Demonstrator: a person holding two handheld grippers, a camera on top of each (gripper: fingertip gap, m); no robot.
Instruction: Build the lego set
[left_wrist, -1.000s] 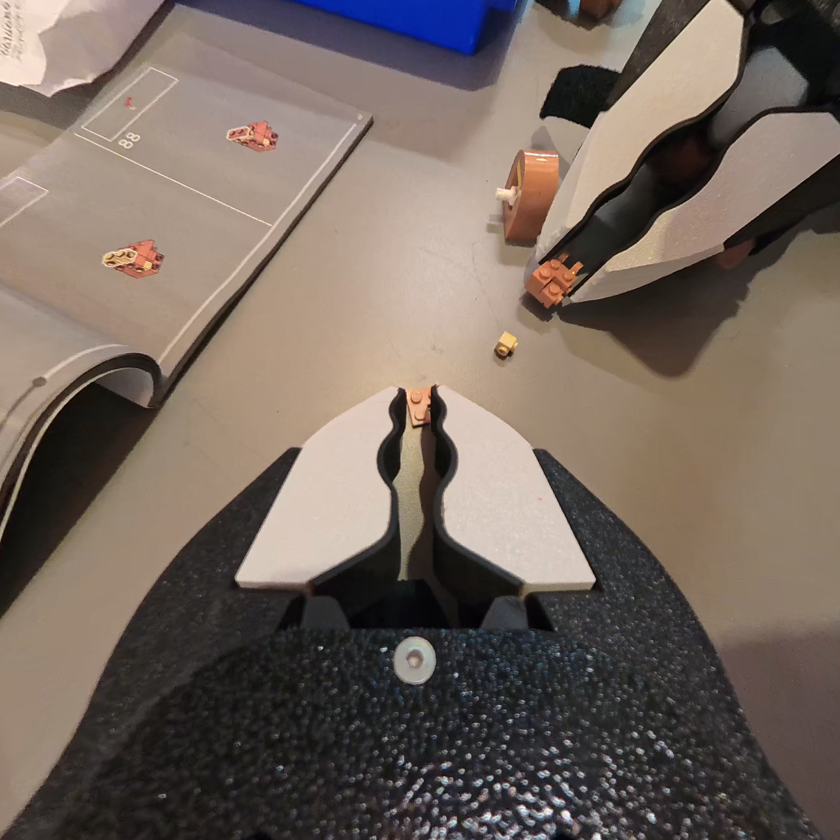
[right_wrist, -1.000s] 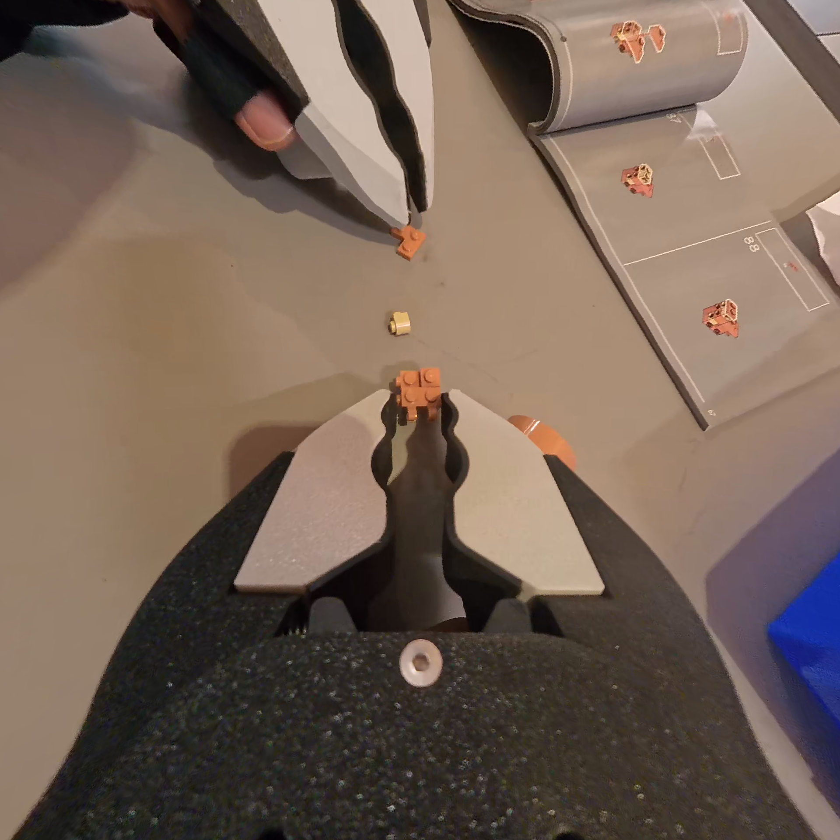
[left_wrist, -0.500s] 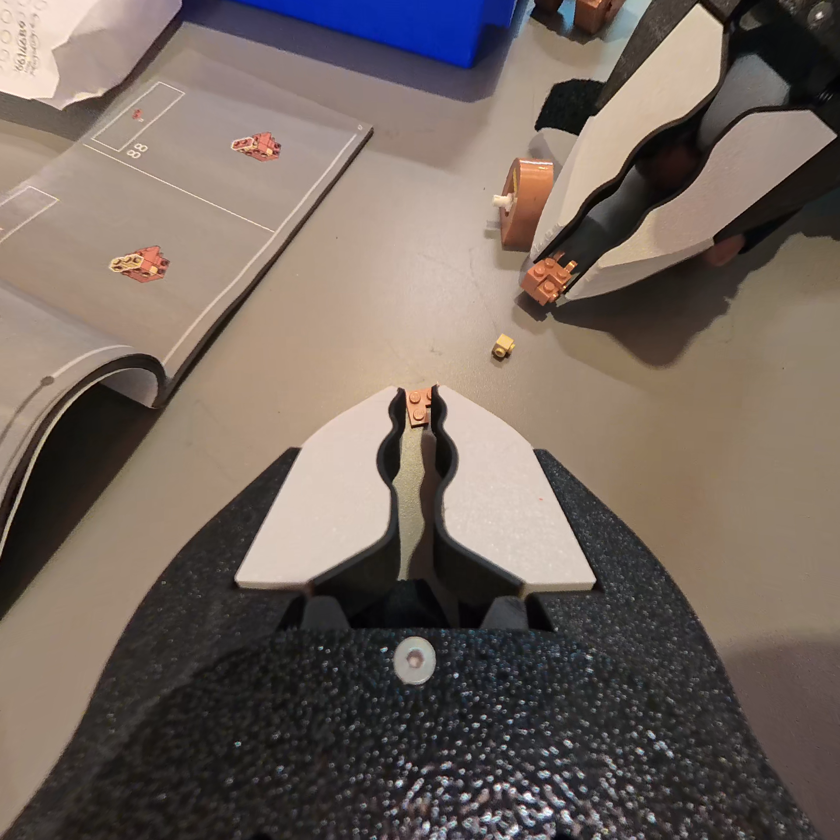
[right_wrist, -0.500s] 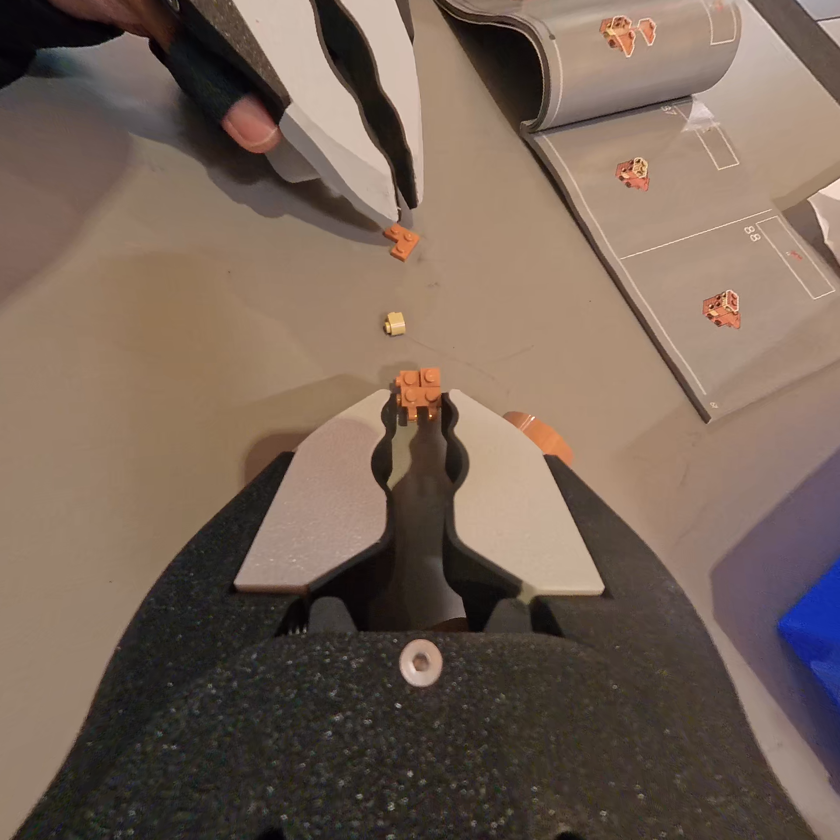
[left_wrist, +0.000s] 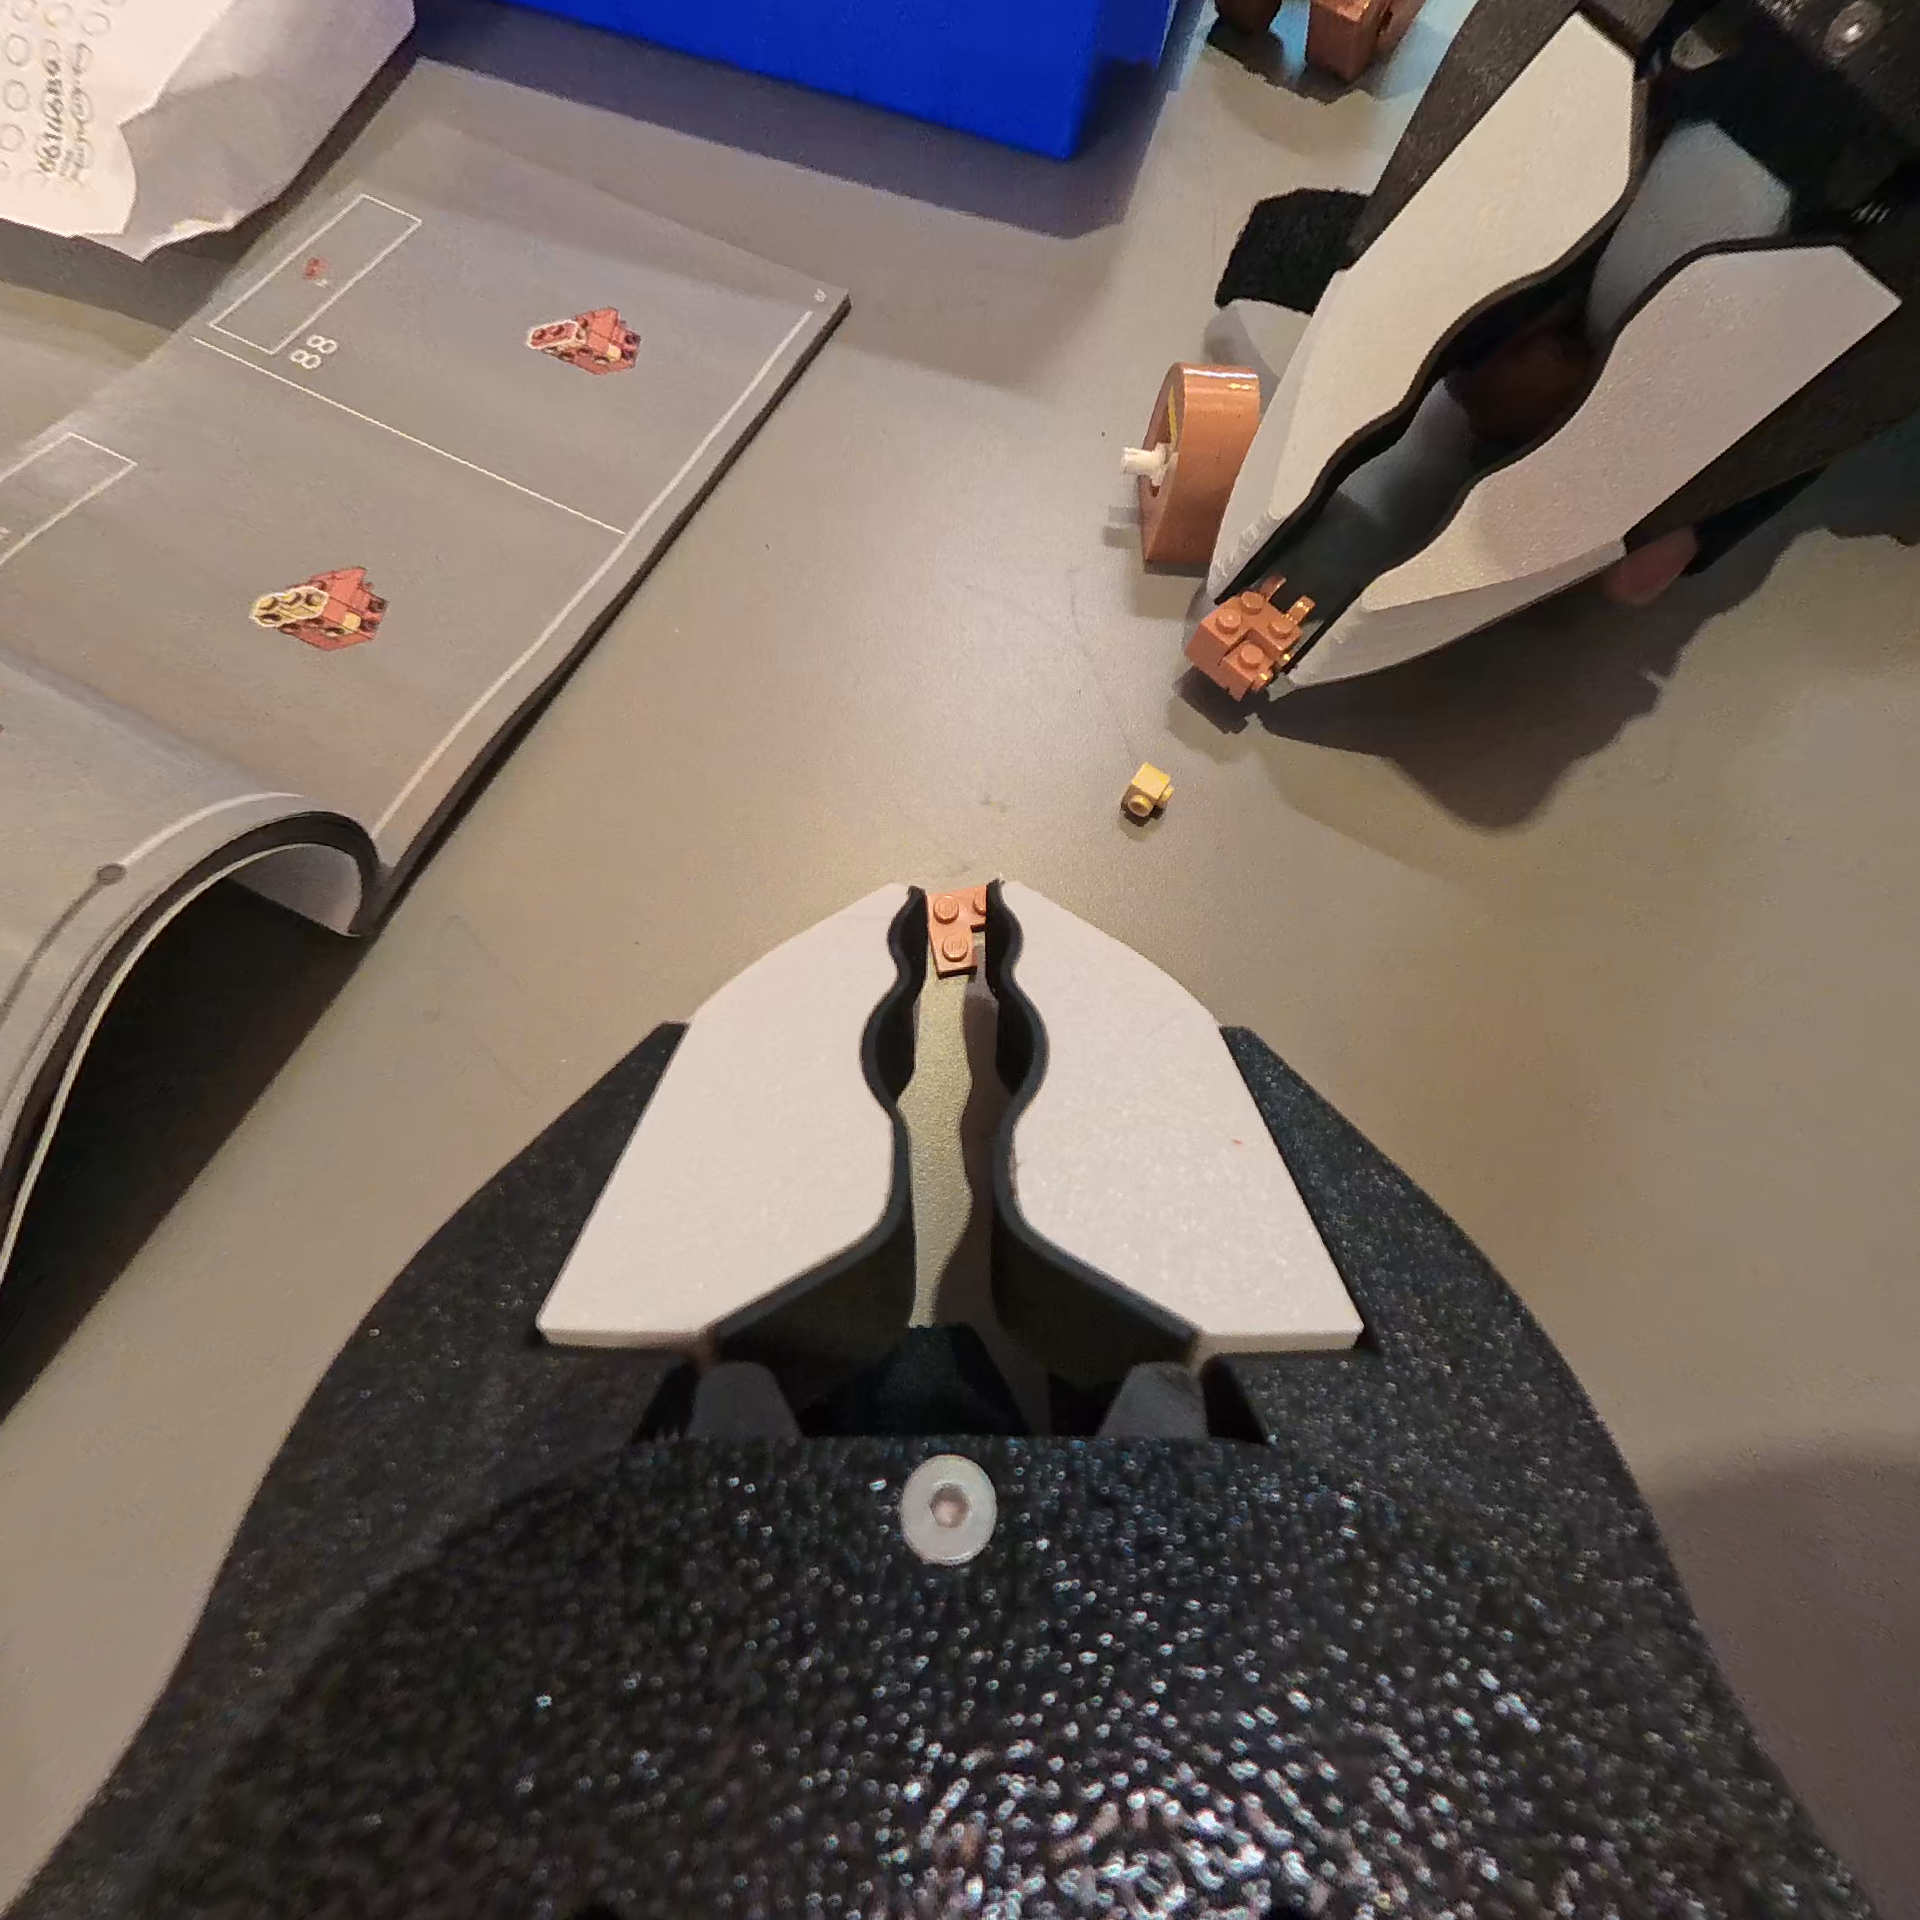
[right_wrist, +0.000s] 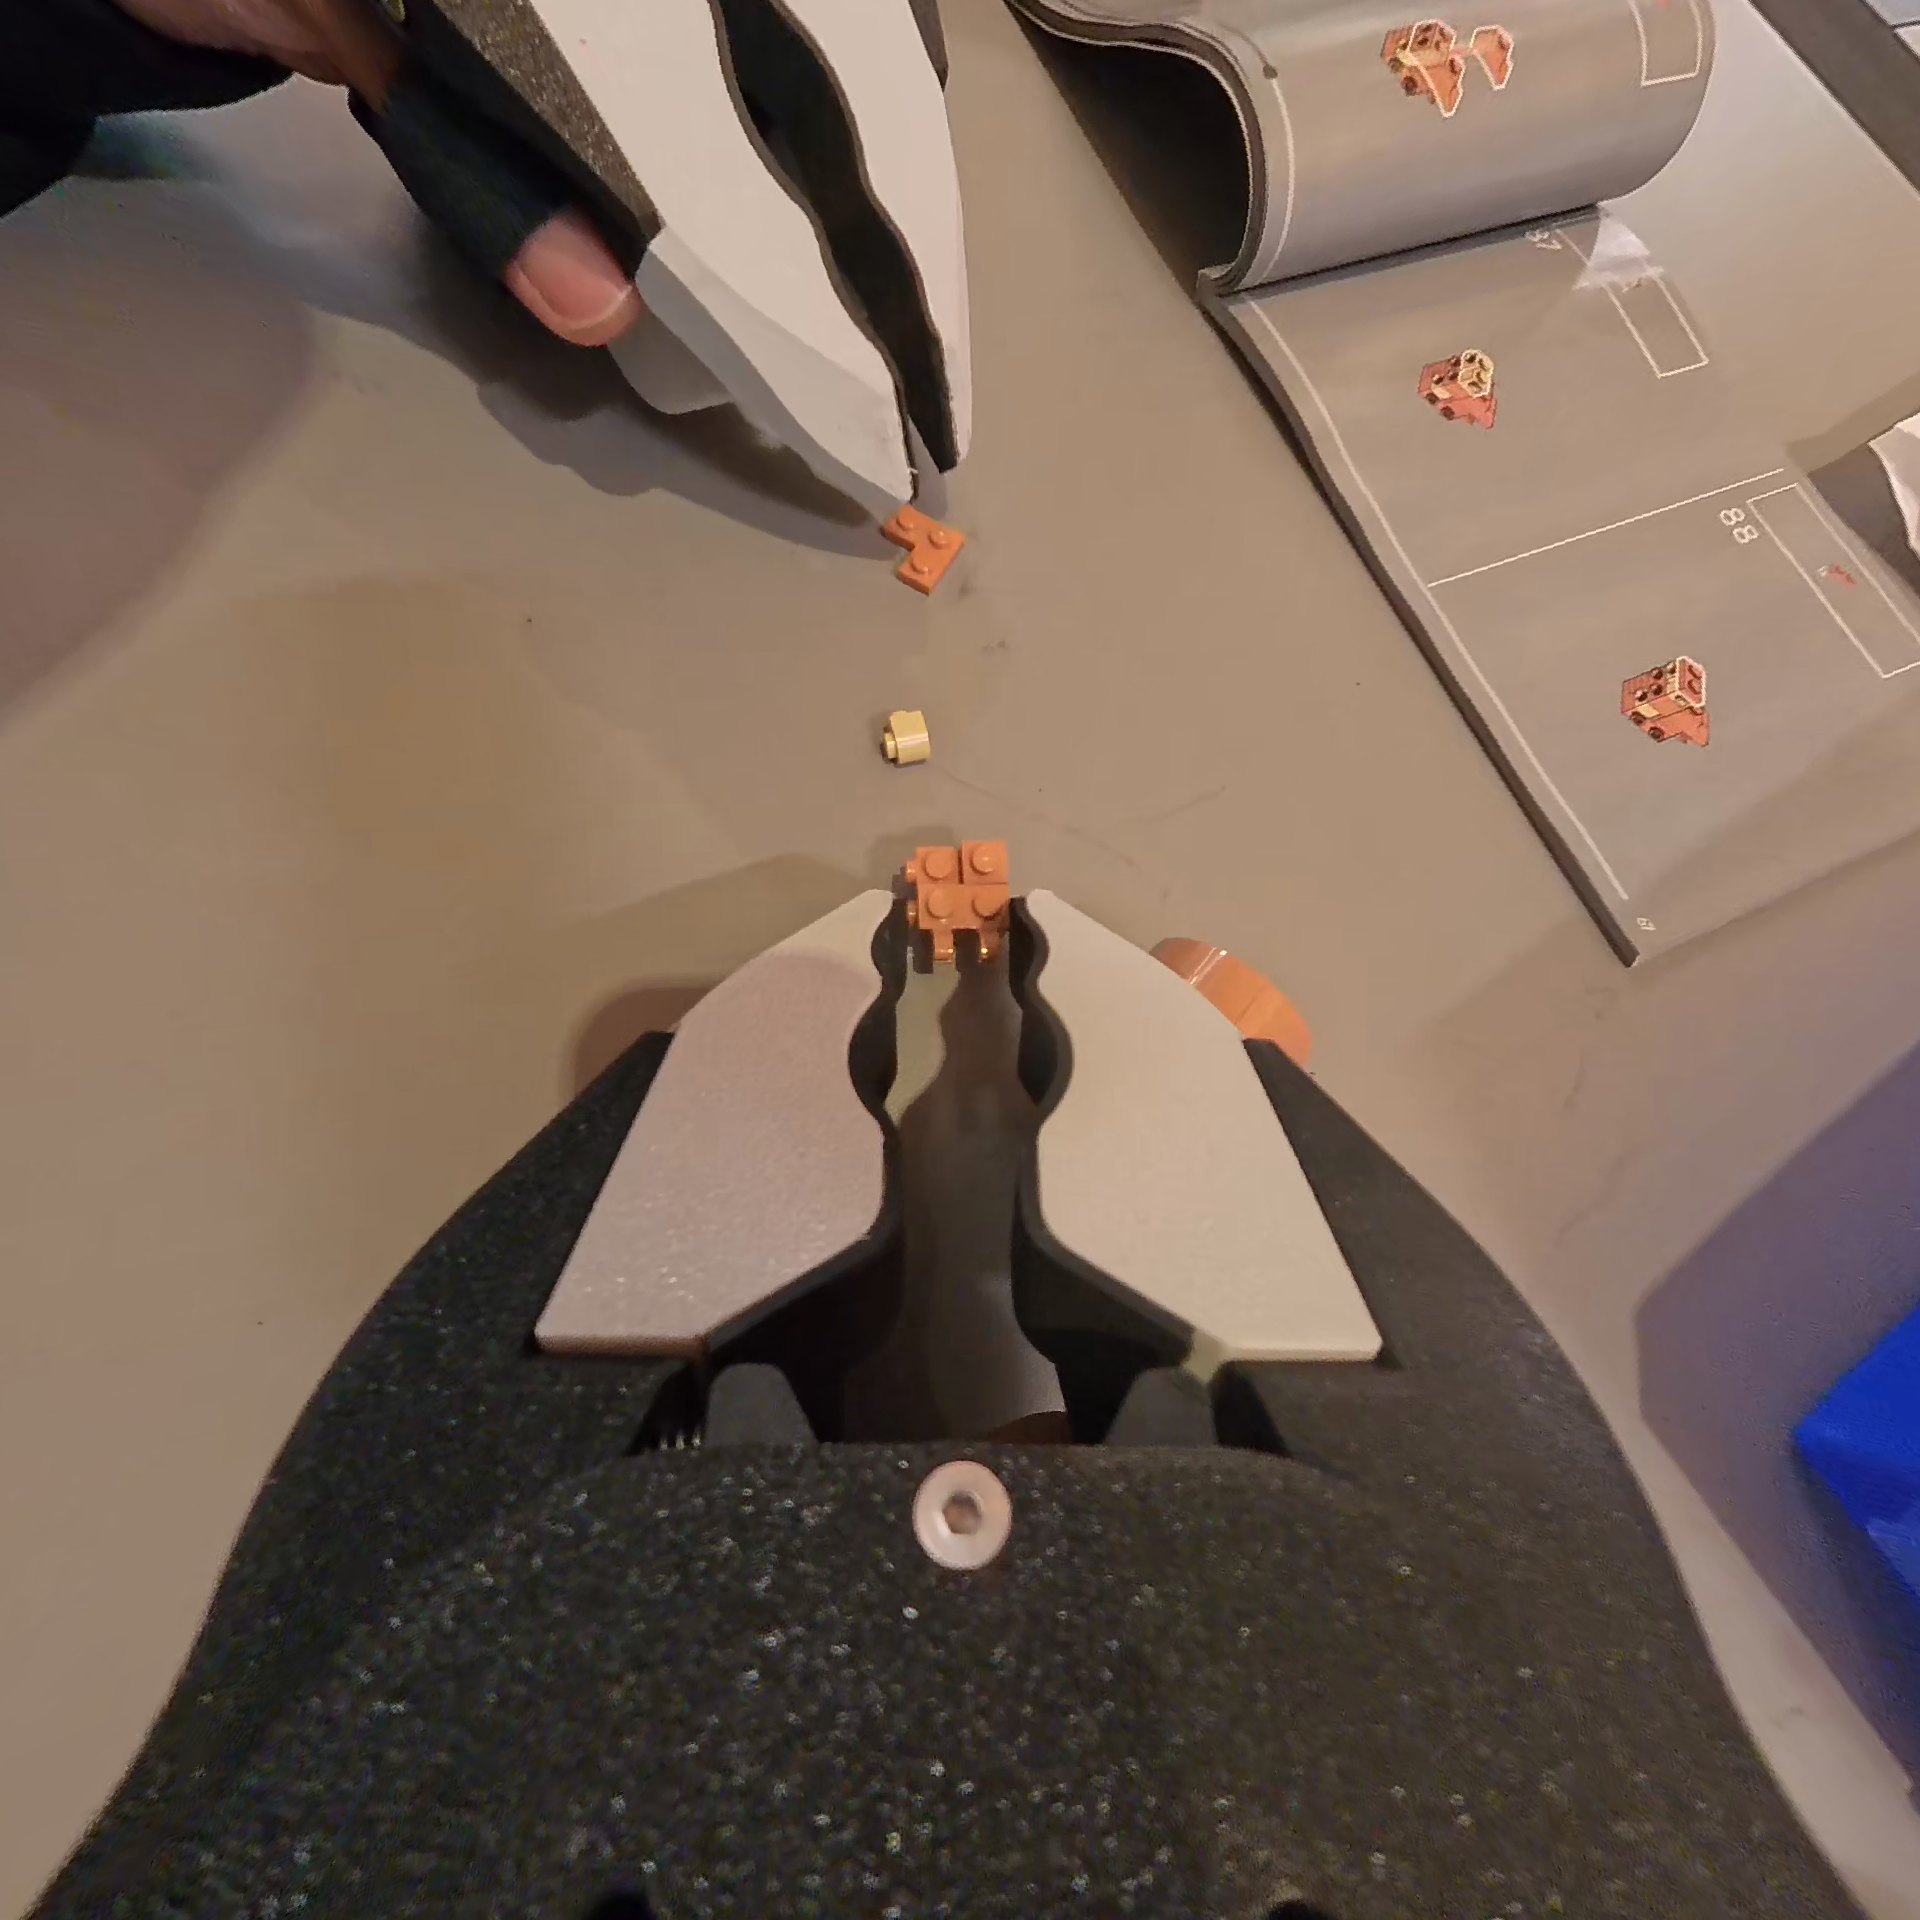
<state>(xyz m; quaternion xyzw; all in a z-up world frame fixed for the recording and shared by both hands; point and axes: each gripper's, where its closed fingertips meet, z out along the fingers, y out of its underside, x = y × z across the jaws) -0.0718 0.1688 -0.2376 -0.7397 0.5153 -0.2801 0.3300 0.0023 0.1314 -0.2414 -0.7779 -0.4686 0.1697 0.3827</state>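
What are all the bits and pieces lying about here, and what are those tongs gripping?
L-shaped plate: one, orange-brown, pinched at the left tongs' tips.
Studded brick cluster: one, orange-brown, clamped in the right tongs.
Tiny brick: one, tan, loose on the table between both tongs.
Round disc piece: one, brown, white peg, beside the right tongs.
Instruction booklet: one, grey, open.
Box: one, blue, far edge.
Paper: one, white, crumpled.
Table: grey.
Left tongs: shut.
Right tongs: shut.
Hand: gloved, holding the left tongs.
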